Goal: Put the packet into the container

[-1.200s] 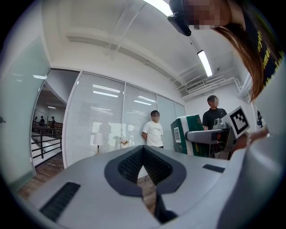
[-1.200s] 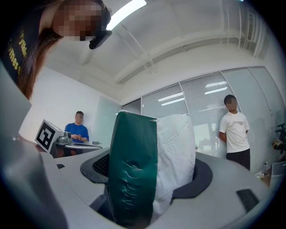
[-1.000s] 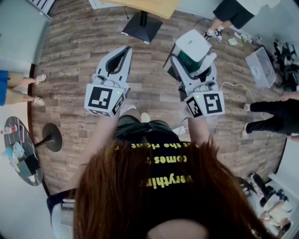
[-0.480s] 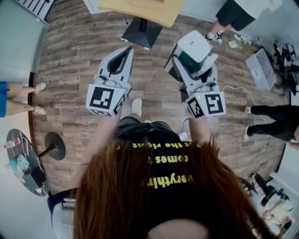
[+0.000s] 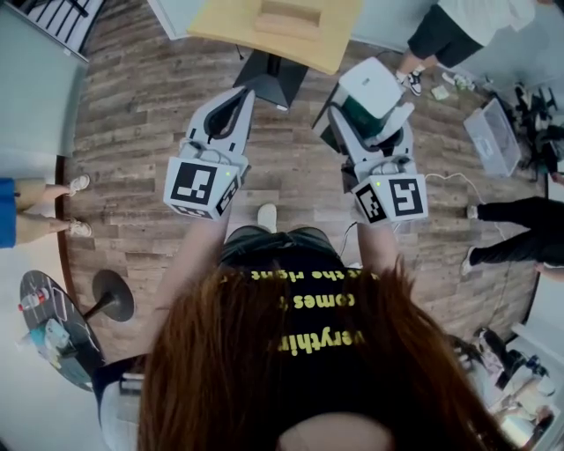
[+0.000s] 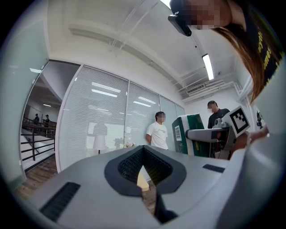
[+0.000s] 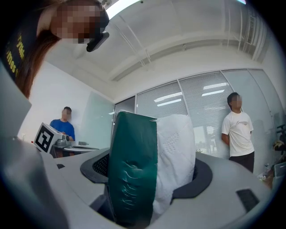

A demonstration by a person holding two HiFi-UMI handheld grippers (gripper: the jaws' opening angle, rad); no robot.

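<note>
Person stands on a plank floor (image 5: 141,106), both arms out front. Left tongs (image 5: 242,93): jaws together, tips meeting, nothing between them; the left gripper view shows only a thin slit of background through the pads. Right tongs (image 5: 370,109): clamped on the packet (image 5: 368,85), which is green on one side and white on the other. It stands upright between the pads and pokes out past the tips. Packet is in the air, well right of the left tongs. Far ahead is a tan tabletop (image 5: 220,31) on a dark base (image 5: 269,75), with a shallow tan box (image 5: 286,16) on it, contents unreadable. In the head view the packet shows just beside the tabletop's near right corner, not over the box. Bystander's legs (image 5: 507,211) at right; clear bin (image 5: 489,128) on the floor, far right.
</note>
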